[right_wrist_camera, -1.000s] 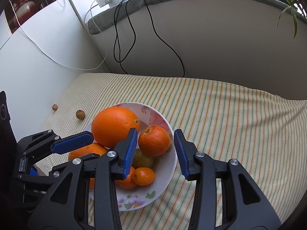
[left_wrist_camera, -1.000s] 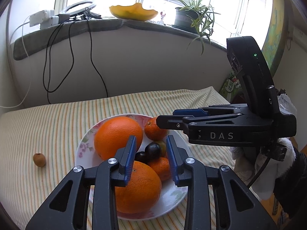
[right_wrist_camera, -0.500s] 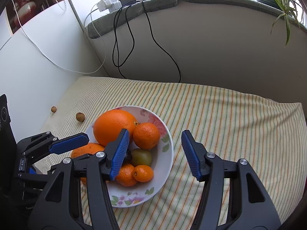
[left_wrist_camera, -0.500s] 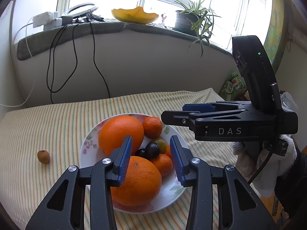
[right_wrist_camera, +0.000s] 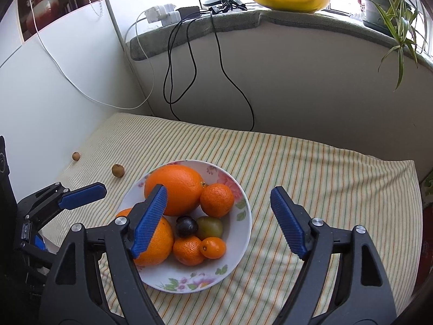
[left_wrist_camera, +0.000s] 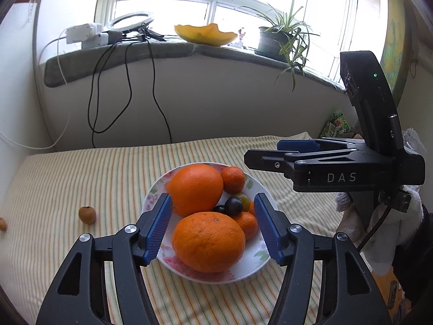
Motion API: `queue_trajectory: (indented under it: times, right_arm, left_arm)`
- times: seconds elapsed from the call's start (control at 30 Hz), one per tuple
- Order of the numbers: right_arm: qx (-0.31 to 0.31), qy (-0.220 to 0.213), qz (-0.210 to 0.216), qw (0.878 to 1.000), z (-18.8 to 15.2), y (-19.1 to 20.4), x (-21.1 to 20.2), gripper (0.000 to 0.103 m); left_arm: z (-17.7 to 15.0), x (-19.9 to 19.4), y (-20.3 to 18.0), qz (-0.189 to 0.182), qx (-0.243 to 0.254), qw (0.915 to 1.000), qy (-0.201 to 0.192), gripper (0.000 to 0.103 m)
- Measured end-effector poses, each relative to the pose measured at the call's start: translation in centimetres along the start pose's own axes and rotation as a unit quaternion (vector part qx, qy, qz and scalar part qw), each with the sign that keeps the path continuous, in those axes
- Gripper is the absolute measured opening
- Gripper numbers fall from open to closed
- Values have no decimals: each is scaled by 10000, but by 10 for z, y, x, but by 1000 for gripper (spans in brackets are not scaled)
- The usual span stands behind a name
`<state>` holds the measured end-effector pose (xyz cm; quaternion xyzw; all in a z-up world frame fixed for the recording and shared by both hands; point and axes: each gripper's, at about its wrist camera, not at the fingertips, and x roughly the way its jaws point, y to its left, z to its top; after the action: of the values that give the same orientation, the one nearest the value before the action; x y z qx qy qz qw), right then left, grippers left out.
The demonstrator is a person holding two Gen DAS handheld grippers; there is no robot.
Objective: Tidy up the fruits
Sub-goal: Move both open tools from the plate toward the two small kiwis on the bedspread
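Fruits sit heaped in a floral plate [right_wrist_camera: 238, 246] on the striped bed [right_wrist_camera: 311, 168], and the heap is where trouble lies. Two big oranges [left_wrist_camera: 208, 241] fill the left half; nudging either would likely shove the tangerines [right_wrist_camera: 216, 200], the dark plum [right_wrist_camera: 186, 226] and the kumquat [right_wrist_camera: 213, 247] toward the low rim, and round fruit rolls far on soft bedding. Both tools hover above, empty: the right hand-held gripper [right_wrist_camera: 216, 223] is spread wide, the left hand-held gripper [left_wrist_camera: 213, 230] parted about an orange's width. Two small brown fruits [right_wrist_camera: 118, 170] lie loose beside the plate; the farther, near the bed's edge, could slip off if bumped.
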<state>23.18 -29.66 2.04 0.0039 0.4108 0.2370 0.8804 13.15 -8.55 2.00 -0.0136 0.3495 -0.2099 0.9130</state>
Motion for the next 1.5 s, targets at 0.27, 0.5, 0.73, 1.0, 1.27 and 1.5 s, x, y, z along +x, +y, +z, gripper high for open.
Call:
queue_trajectory:
  times: [0.27, 0.5, 0.73, 1.0, 1.27, 1.5]
  right_arm:
    - [-190, -81, 178, 9996, 5, 26, -1, 82]
    - [-334, -97, 363, 9987, 11, 51, 4, 82]
    - [-531, -107, 563, 9969, 17, 78, 10, 82]
    - [-726, -59, 852, 9937, 24, 112, 22, 82]
    - [-832, -140, 987, 9915, 18, 158, 39, 82]
    - [-892, -54, 882, 9921, -1, 192, 71, 76]
  left_arm:
    - [-11, -21, 28, 294, -226, 9993, -73, 62]
    - [-23, -40, 61, 670, -438, 9967, -97, 62]
    - [-37, -62, 108, 1221, -817, 9890, -195, 62]
    - [-54, -78, 161, 1838, -1162, 9759, -176, 62]
    - [-72, -88, 210, 2270, -1671, 9591, -271, 62]
    - [-79, -83, 239, 2412, -1848, 9524, -235, 62]
